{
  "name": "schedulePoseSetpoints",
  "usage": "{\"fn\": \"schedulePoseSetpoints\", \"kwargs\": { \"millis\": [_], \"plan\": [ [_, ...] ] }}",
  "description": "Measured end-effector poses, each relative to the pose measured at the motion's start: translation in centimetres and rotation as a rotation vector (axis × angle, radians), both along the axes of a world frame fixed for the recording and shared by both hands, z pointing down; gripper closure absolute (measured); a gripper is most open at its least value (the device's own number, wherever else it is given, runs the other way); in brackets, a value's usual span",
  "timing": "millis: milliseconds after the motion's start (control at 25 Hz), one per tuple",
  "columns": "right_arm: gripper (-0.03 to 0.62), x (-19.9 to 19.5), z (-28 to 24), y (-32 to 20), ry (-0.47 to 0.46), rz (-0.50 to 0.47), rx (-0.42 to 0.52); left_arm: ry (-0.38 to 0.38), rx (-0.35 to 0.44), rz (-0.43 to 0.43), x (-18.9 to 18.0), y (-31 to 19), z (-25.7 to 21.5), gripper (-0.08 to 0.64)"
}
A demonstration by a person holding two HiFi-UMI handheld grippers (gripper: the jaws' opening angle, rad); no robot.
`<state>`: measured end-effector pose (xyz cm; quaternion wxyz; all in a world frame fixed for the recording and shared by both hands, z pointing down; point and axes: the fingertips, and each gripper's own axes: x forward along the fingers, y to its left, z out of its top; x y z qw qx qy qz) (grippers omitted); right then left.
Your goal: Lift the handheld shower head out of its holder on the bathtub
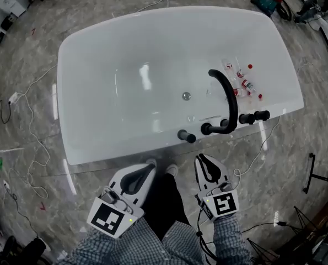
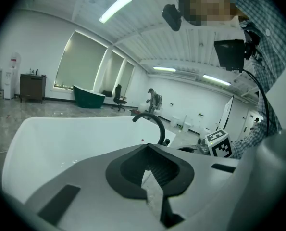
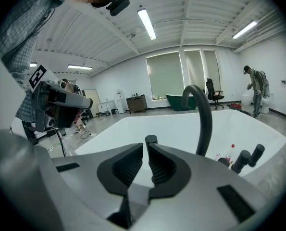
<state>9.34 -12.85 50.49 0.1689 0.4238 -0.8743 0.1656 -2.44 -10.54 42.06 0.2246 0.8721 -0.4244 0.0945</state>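
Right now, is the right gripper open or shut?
Shut. The right gripper has its jaws nearly touching, with nothing held between them.

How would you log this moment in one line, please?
stage: pre-grasp; left gripper: shut, empty; right gripper: shut, empty; shower head: untouched, not lifted

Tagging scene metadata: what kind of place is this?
Likely a big showroom or lab hall, not a home bathroom. A freestanding bathtub stands alone on an open stone-look floor, and a green tub and an office chair stand far across the room.
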Motion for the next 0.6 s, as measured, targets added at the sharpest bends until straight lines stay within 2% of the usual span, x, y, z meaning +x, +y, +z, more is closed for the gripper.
{"fn": "schedulePoseSetpoints", "kwargs": {
  "millis": [120, 240, 400, 440, 520, 600],
  "plan": [
    [0.572, -0.8, 1.3, -0.4, -0.004, -0.030, 0.043, 0.022, -0.020, 0.020, -0.1, 0.0, 0.9, 0.554],
    [0.572, -1.1, 3.2, -1.2, 0.029, -0.011, 0.014, 0.015, -0.014, 0.044, -0.2, -0.4, 2.2, 0.553],
    [0.568, -0.8, 6.2, -1.7, 0.030, 0.020, -0.008, 0.025, -0.036, 0.042, -0.5, -0.6, 4.6, 0.553],
    [0.561, -0.7, 7.1, -1.6, 0.029, 0.022, -0.021, 0.026, -0.044, 0.038, -0.7, -0.6, 5.1, 0.554],
    [0.491, -0.6, 8.9, -1.4, 0.046, 0.028, -0.072, 0.012, -0.057, 0.029, -1.3, -0.5, 6.0, 0.553],
    [0.479, -0.8, 10.4, -1.4, 0.058, 0.022, -0.092, -0.001, -0.065, 0.021, -1.7, -0.4, 6.9, 0.554]
  ]
}}
